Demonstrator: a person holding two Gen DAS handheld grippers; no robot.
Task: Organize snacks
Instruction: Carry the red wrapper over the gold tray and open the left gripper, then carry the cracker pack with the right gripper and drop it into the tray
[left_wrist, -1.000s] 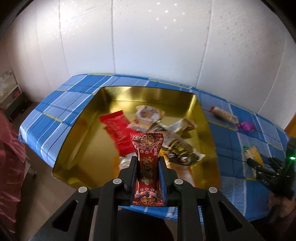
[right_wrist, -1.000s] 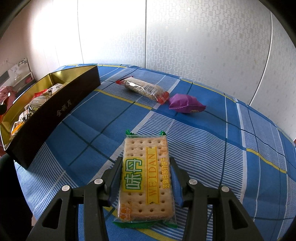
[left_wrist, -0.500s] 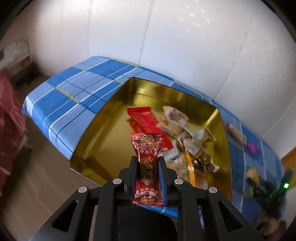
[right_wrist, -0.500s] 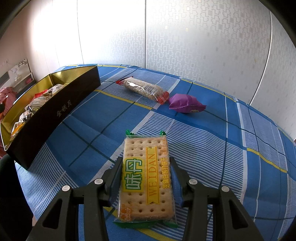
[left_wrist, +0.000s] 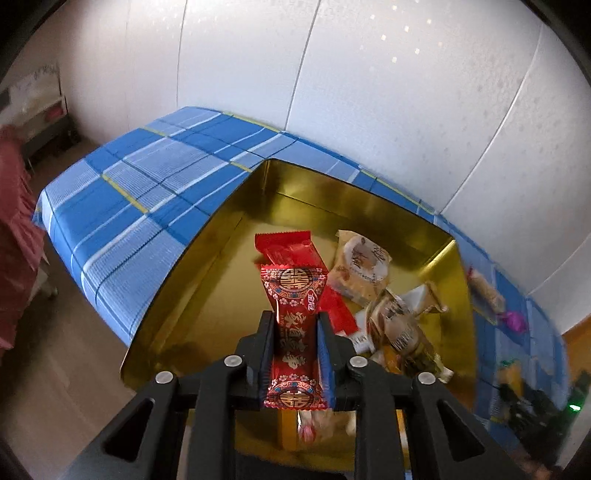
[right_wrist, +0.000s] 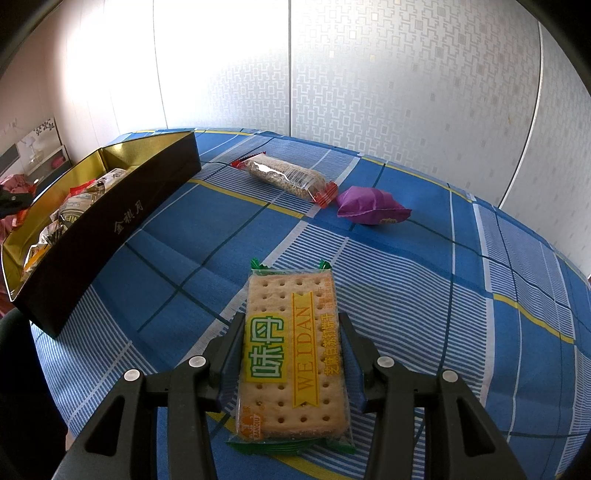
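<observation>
My left gripper (left_wrist: 295, 325) is shut on a red patterned candy packet (left_wrist: 293, 314) and holds it above the near part of the gold tin box (left_wrist: 221, 236). The box holds a plain red packet (left_wrist: 291, 247) and several other wrapped snacks (left_wrist: 399, 325). My right gripper (right_wrist: 291, 332) has its fingers on both sides of a cracker packet (right_wrist: 291, 354) that lies on the blue plaid tablecloth; whether they press on it I cannot tell. The box shows at the left of the right wrist view (right_wrist: 122, 221).
A clear-wrapped grain bar (right_wrist: 288, 177) and a purple packet (right_wrist: 369, 206) lie on the cloth (right_wrist: 443, 295) beyond the cracker packet. White wall panels stand behind the table. The table's left edge drops to a wooden floor (left_wrist: 55, 369).
My left gripper has swung left and moved closer over the box with the red packet still held. The right gripper and the cracker packet have not moved.
</observation>
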